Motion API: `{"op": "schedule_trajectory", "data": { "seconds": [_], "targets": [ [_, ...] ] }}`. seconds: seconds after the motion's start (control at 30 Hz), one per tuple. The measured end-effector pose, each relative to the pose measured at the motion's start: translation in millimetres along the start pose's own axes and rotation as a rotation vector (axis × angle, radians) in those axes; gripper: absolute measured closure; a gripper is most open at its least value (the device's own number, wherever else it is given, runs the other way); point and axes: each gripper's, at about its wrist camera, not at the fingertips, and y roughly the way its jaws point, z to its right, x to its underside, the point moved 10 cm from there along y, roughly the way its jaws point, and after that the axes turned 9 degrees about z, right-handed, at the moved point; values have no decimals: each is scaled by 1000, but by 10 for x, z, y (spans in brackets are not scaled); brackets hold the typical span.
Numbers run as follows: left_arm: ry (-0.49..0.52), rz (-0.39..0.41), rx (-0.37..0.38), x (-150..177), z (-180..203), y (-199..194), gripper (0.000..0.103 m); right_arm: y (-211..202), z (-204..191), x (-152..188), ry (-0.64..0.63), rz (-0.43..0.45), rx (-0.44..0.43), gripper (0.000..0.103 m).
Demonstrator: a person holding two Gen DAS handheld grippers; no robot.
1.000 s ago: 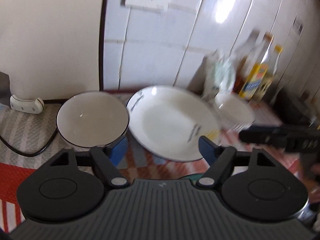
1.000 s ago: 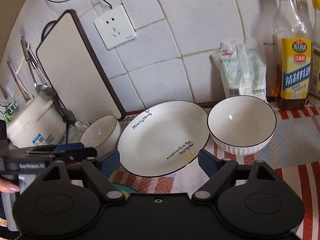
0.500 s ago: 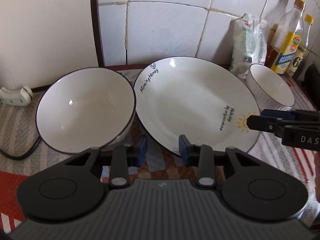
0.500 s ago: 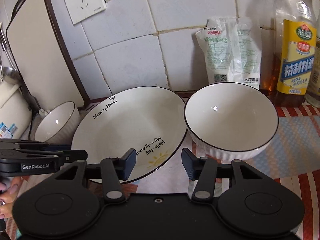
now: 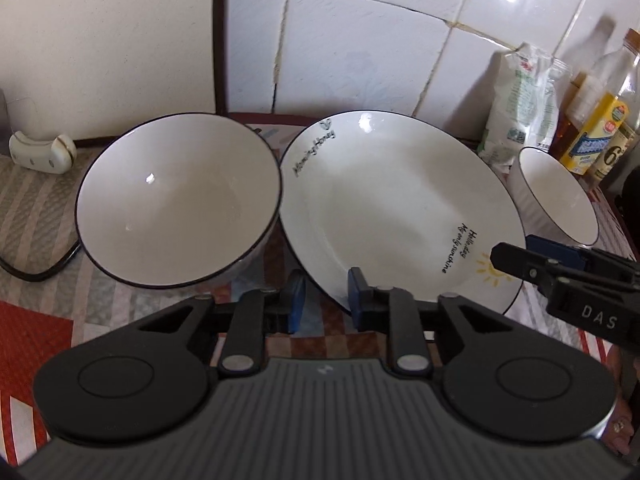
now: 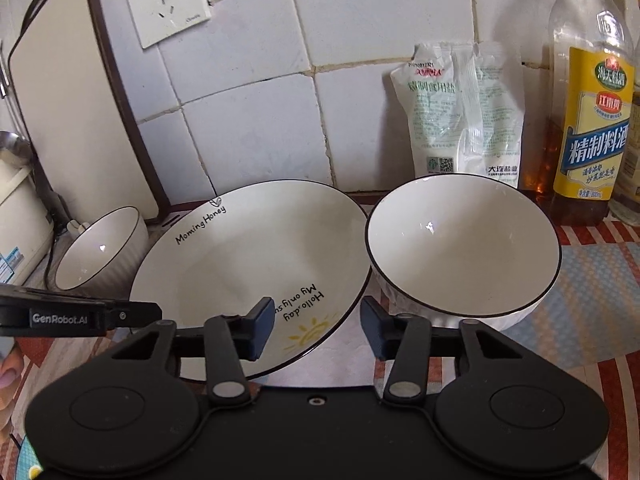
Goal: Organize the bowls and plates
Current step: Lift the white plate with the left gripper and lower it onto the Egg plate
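Observation:
A white plate (image 5: 400,208) (image 6: 248,264) with a black rim and printed words lies on the counter between two white bowls. One bowl (image 5: 176,200) (image 6: 96,252) stands at its left, the other (image 5: 556,196) (image 6: 460,244) at its right. My left gripper (image 5: 326,300) (image 6: 156,314) straddles the plate's near-left rim with closing jaws; a slit still shows beside the rim. My right gripper (image 6: 318,330) (image 5: 520,260) straddles the near-right rim. Its jaws are also closing, one finger over the plate and the other in the gap before the right bowl, with neither pad pressing.
A cutting board (image 6: 72,112) leans on the tiled wall behind the left bowl, under a wall socket (image 6: 168,4). A salt bag (image 6: 460,112) and sauce bottles (image 6: 588,120) stand behind the right bowl. A rice cooker (image 6: 16,220) and black cable (image 5: 36,272) are at the left.
Both grippers came forward and down to the plate's near rim, then held still. Their jaws narrowed from wide open to a small gap around the rim.

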Motion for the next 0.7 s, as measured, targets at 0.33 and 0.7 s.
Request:
{"op": "schedule_trajectory", "data": {
  "seconds": [0.33, 0.7],
  "targets": [
    [-54, 3, 17, -2, -56, 72, 84, 42, 106, 55, 139, -56, 23, 79],
    [-113, -12, 32, -5, -60, 243, 78, 315, 197, 49, 227, -32, -49, 78]
  ]
}}
